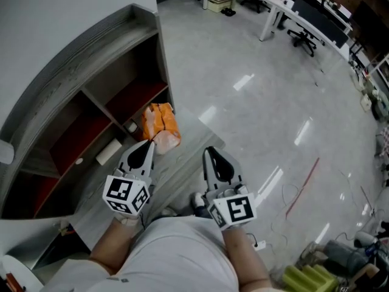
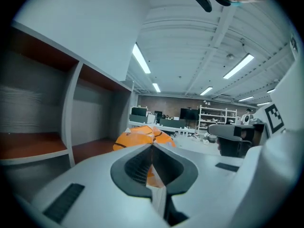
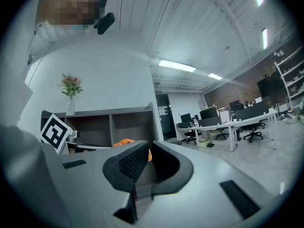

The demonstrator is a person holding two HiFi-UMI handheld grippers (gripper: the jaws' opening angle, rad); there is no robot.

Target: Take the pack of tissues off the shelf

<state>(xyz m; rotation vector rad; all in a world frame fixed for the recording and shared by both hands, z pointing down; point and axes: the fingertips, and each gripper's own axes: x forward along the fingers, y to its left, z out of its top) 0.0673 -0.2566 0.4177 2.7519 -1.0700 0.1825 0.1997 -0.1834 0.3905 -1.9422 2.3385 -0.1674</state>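
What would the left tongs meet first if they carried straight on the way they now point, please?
Nothing close, it seems: the left tongs are shut on the pack of tissues, the shelf lies to their left, and ahead is open floor up to distant desks.

We note an open-plan office: long white desks (image 1: pixel 281 6), black swivel chairs (image 1: pixel 302 40), dark monitors (image 3: pixel 209 112), glossy grey floor (image 1: pixel 255 102).

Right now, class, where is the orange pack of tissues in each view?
Head view: pack of tissues left of centre, at the left gripper's tip.
Left gripper view: pack of tissues low centre, past the jaws.
Right gripper view: pack of tissues small, low centre-left.
Shared landmark: the shelf.
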